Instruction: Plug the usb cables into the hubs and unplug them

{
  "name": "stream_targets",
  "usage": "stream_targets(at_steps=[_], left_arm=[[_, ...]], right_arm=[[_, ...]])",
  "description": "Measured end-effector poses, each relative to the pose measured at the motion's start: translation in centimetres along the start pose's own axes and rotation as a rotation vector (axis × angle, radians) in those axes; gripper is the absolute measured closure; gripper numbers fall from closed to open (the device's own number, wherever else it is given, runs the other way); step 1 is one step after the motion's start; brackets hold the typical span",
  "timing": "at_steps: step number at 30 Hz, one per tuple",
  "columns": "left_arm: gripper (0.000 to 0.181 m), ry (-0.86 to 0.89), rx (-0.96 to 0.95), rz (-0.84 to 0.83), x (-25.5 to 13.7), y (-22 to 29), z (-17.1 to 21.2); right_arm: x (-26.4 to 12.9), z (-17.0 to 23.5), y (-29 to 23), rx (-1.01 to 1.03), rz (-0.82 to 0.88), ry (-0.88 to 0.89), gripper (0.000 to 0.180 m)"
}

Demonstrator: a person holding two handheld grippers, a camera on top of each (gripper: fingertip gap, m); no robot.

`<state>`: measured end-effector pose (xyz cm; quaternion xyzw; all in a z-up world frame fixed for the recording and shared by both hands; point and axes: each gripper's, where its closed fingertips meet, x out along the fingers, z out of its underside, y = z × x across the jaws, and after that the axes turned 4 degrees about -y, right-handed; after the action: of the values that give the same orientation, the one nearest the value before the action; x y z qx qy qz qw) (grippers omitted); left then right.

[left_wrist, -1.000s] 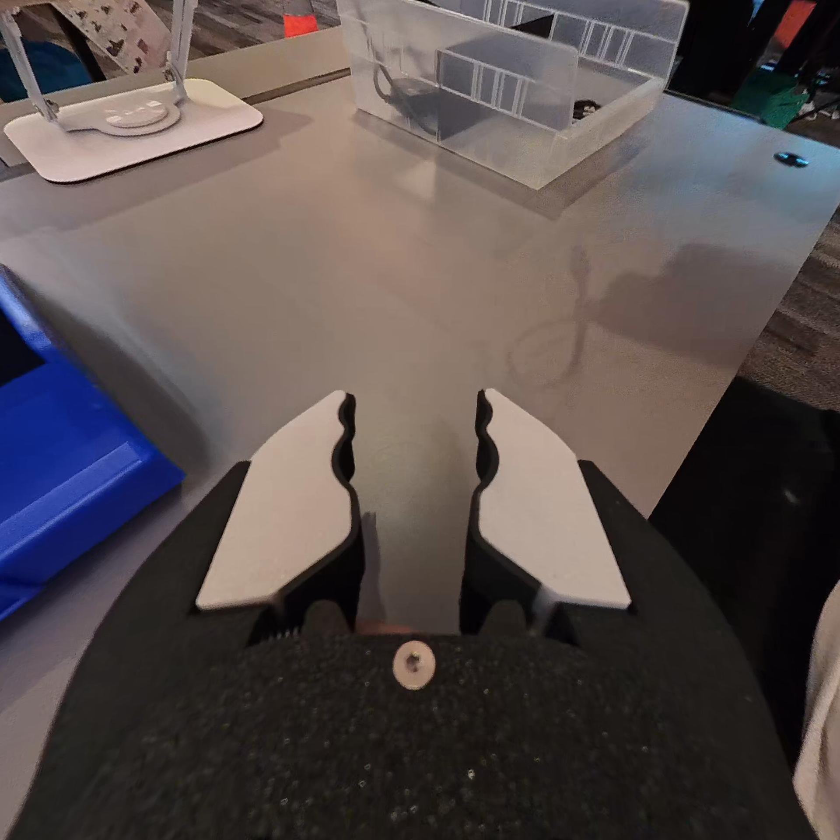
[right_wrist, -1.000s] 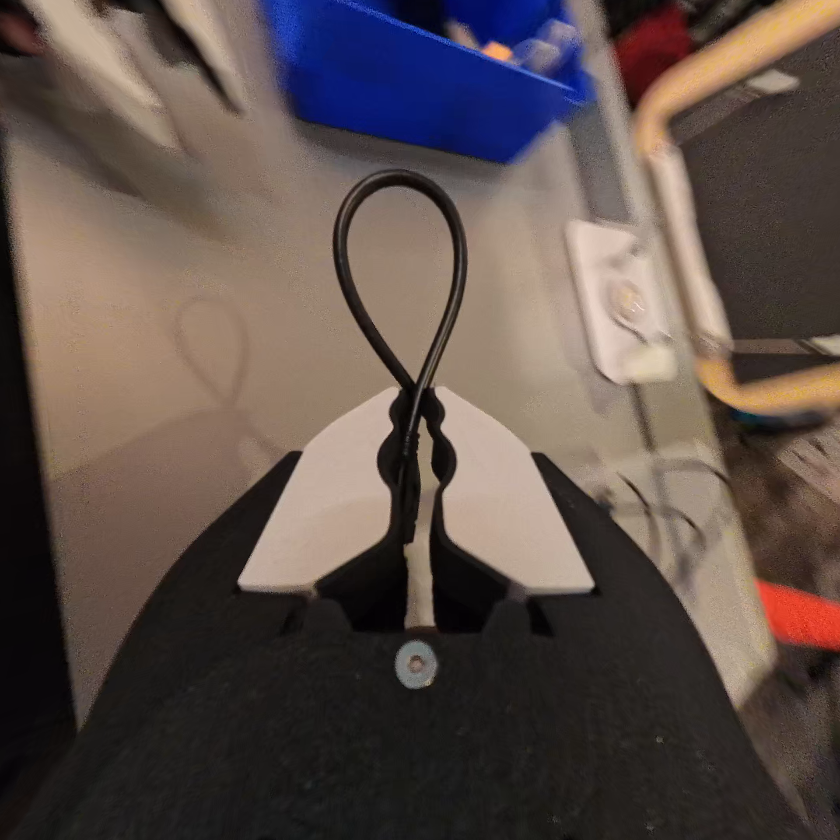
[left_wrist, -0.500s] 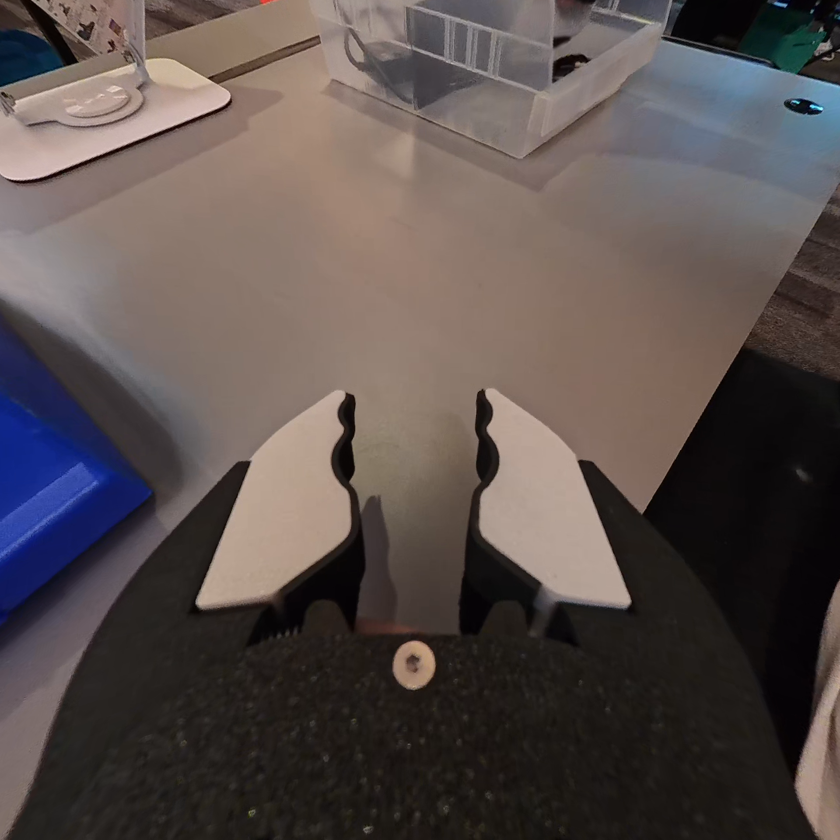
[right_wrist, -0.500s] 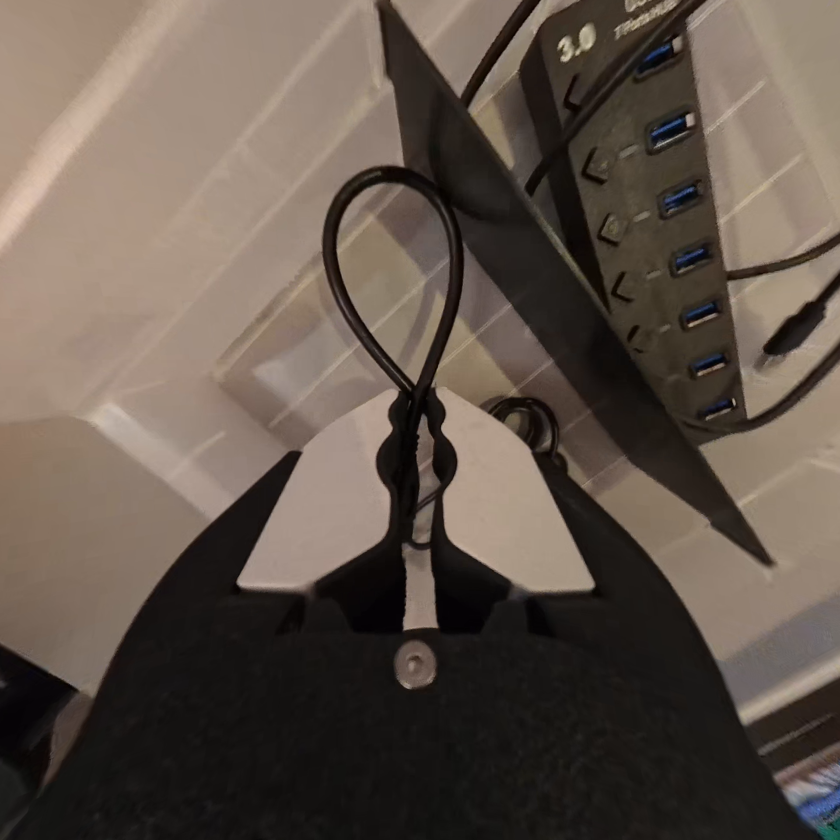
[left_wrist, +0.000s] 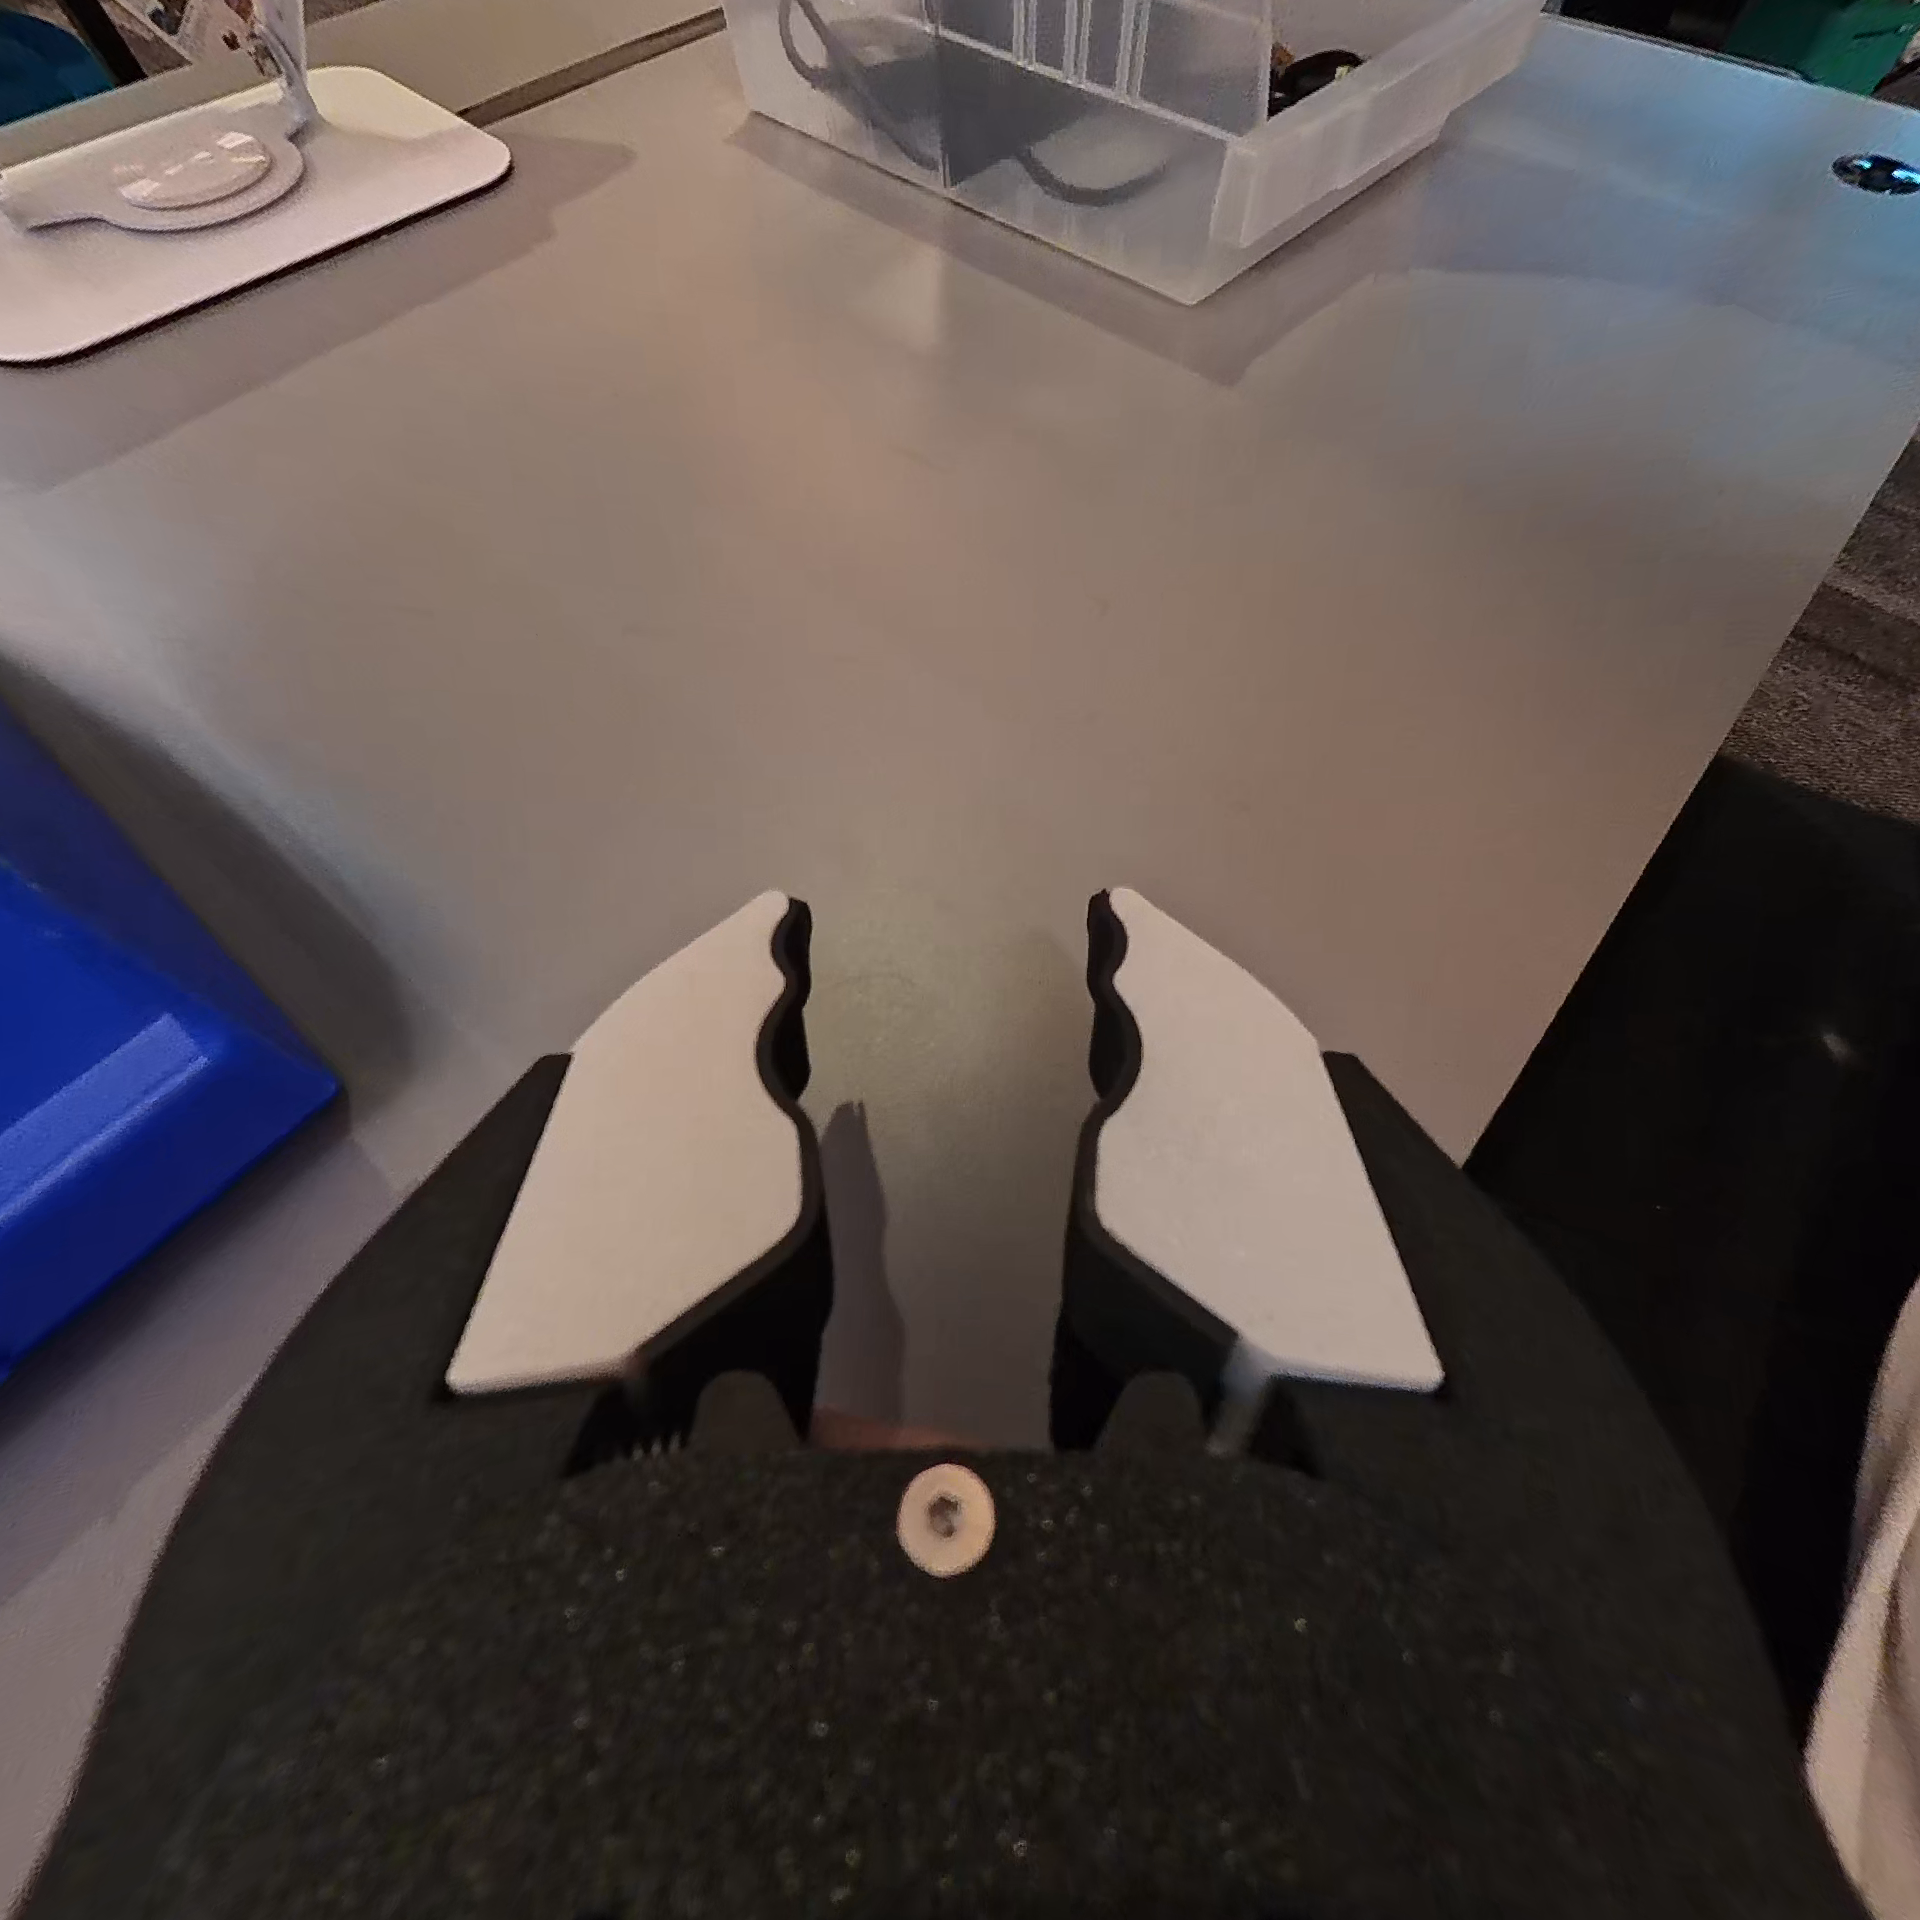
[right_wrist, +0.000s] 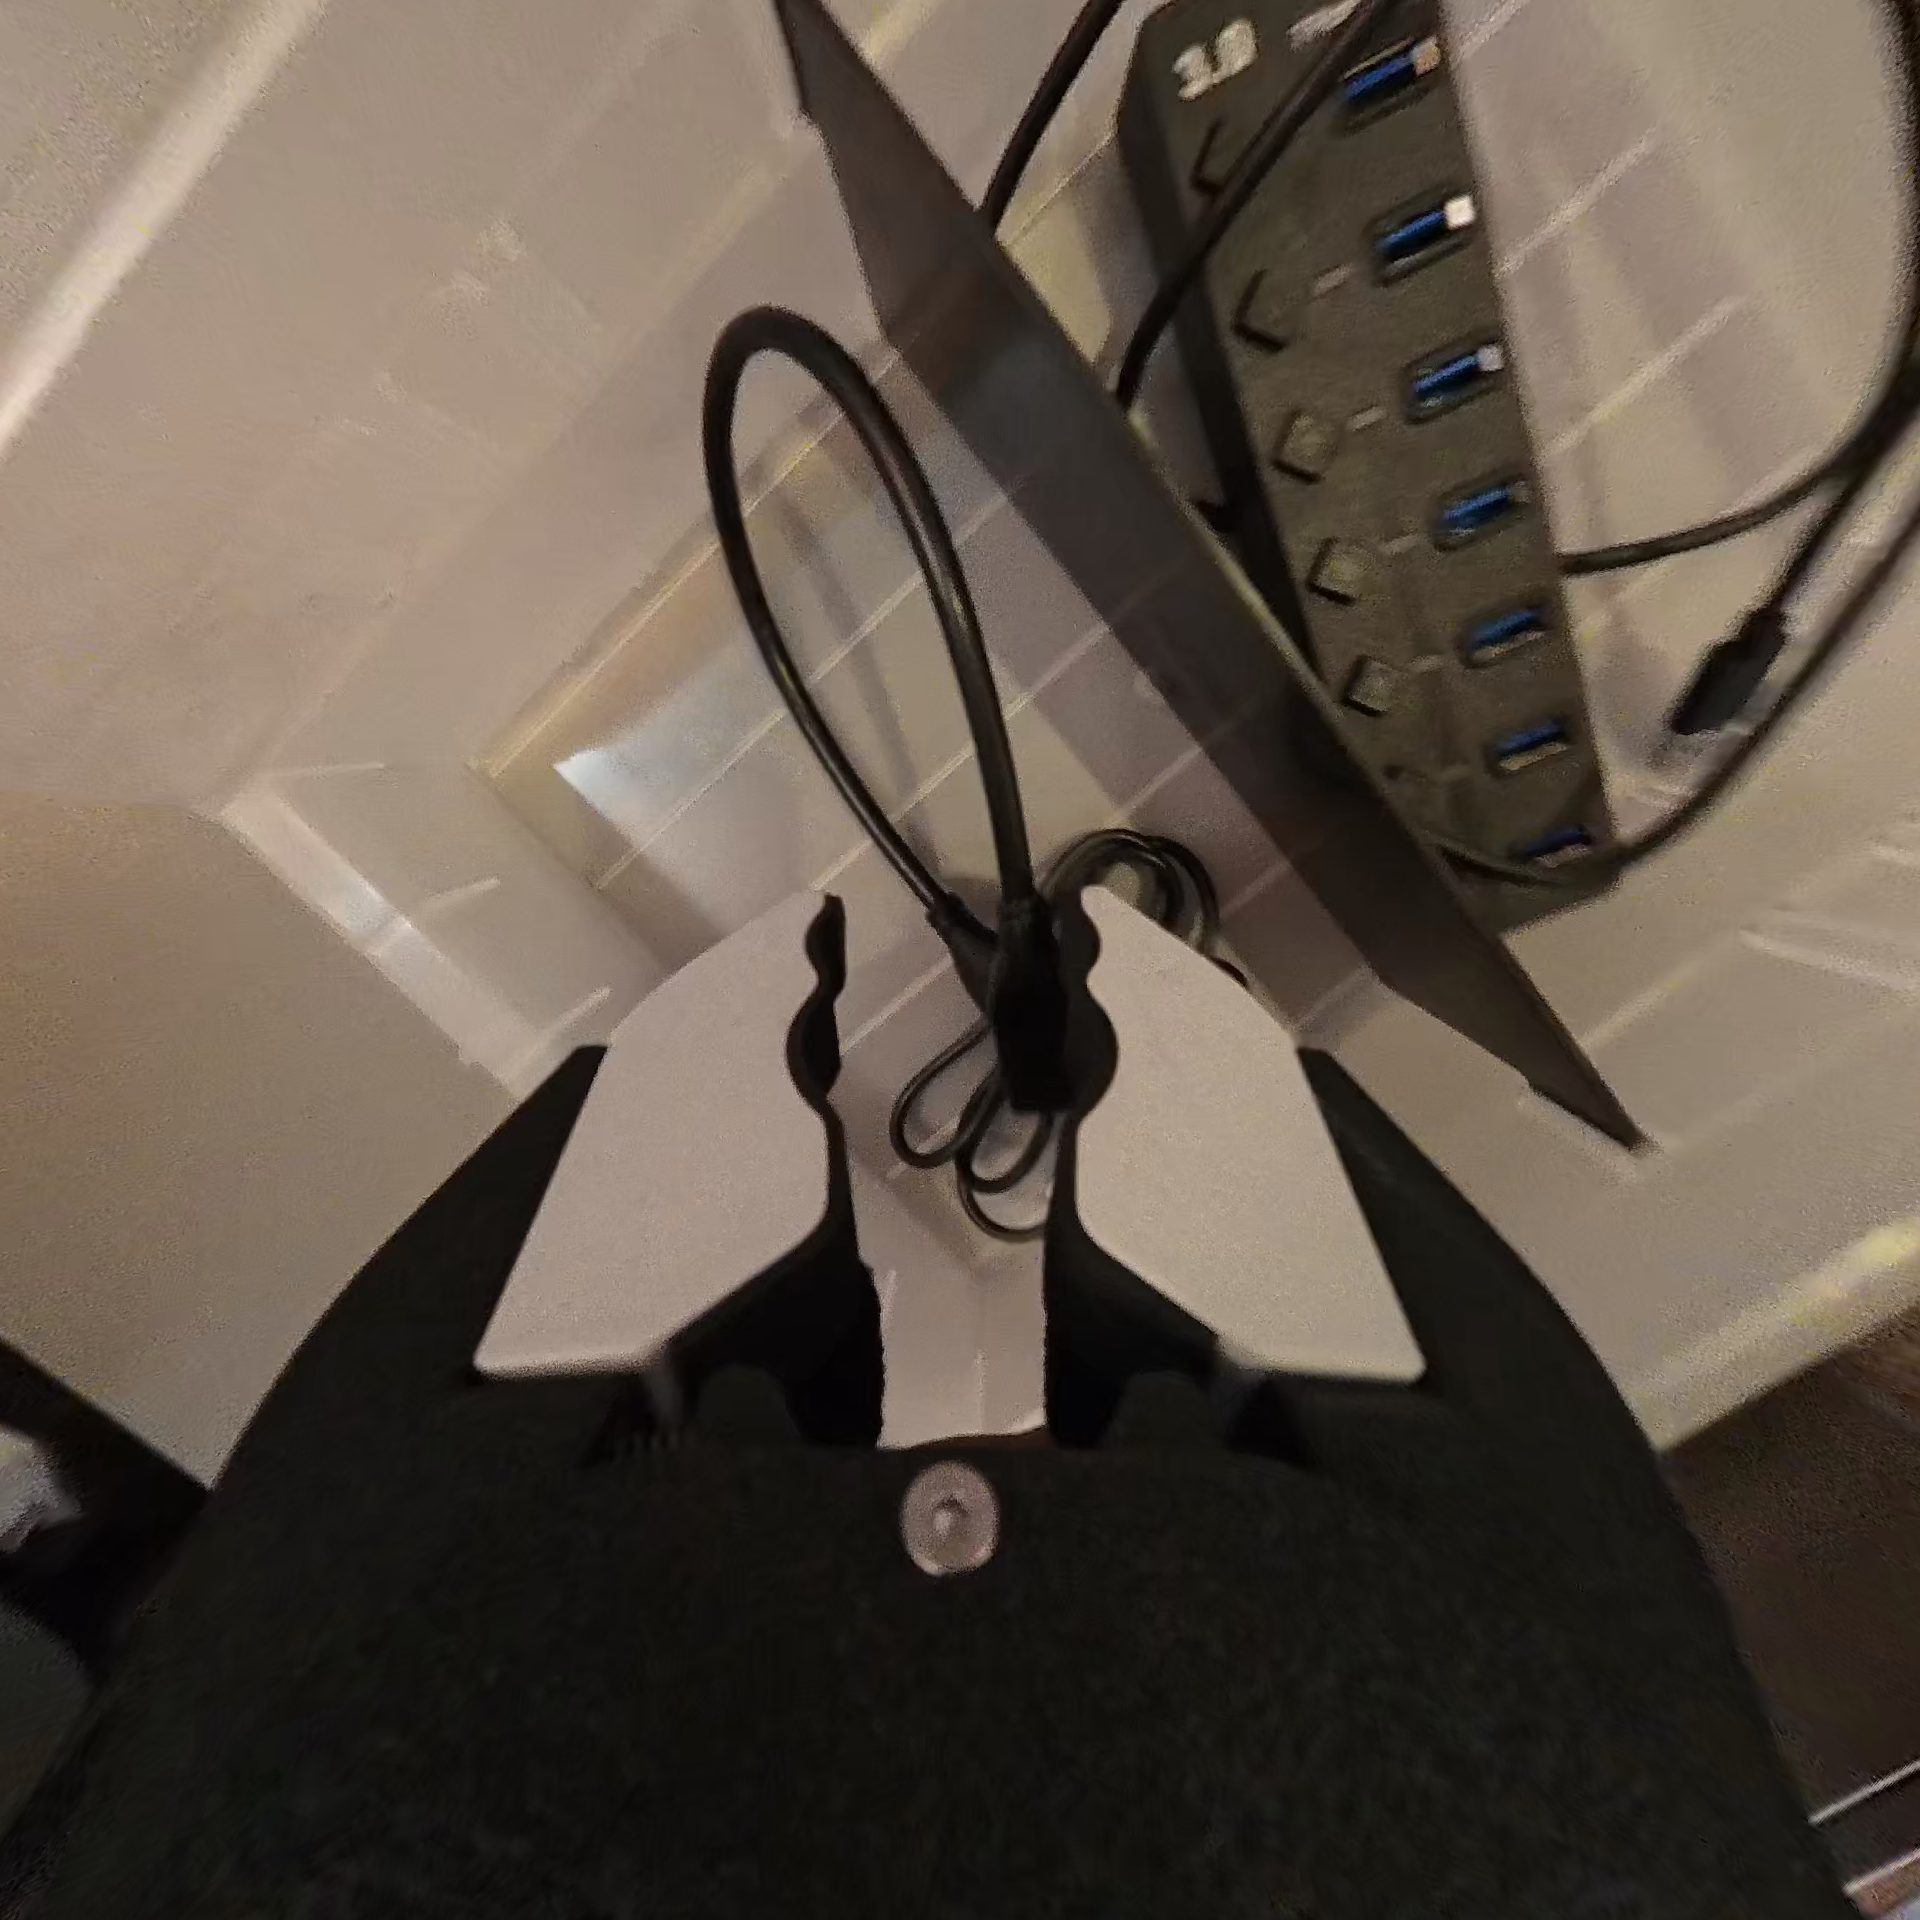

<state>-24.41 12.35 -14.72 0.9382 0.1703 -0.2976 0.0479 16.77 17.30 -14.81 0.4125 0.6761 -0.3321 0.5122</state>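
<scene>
Hanging spread over the bin [right_wrist: 312, 852], the right tool [right_wrist: 956, 925] had a looped cable [right_wrist: 862, 623] loose against one finger, ports on the hub [right_wrist: 1382, 520] empty, left tool [left_wrist: 945, 914] wide, idle.

Smooth matt grey table [left_wrist: 935, 623], frosted clear plastic bin [left_wrist: 1320, 156], glossy blue plastic bin [left_wrist: 114, 1122]

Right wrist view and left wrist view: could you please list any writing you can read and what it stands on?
Black USB hub: white markings at its top end; I don't copy writing, and part is blurred.
Patterned sheet above the white stand base: too small to read.
No other writing shows.
</scene>
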Motion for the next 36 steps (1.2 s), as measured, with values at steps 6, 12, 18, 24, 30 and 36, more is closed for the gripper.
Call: stream_targets(at_steps=[6, 12, 18, 24, 30, 36], left_arm=[[0.13, -0.008, 0.009, -0.004, 0.3, 0.0, 0.0], [0.13, -0.022, 0.02, -0.004, 0.7, 0.1, -0.1], [0.13, -0.004, 0.008, -0.03, 0.2, -0.7, -0.1], [0.128, 0.081, -0.027, -0.025, -0.9, -1.1, -1.0], [0.126, 0.15, -0.063, -0.011, -1.6, -1.6, -2.0], [0.131, 0.174, -0.14, -0.012, -5.2, -8.9, -7.7]], right_arm=[[-3.6, 0.0, 2.1, 0.062, 0.175, 0.15, 0.149], [-2.7, -0.3, 1.3, 0.026, 0.215, 0.107, 0.151], [-4.0, -2.7, -7.2, 0.093, 0.186, 0.424, 0.149], [-2.8, -1.9, -20.1, 0.196, 0.025, 0.815, 0.15], [-1.6, -0.1, -23.0, 0.132, 0.112, 0.843, 0.148], [-0.3, -0.3, -22.5, 0.112, 0.102, 0.816, 0.149]])
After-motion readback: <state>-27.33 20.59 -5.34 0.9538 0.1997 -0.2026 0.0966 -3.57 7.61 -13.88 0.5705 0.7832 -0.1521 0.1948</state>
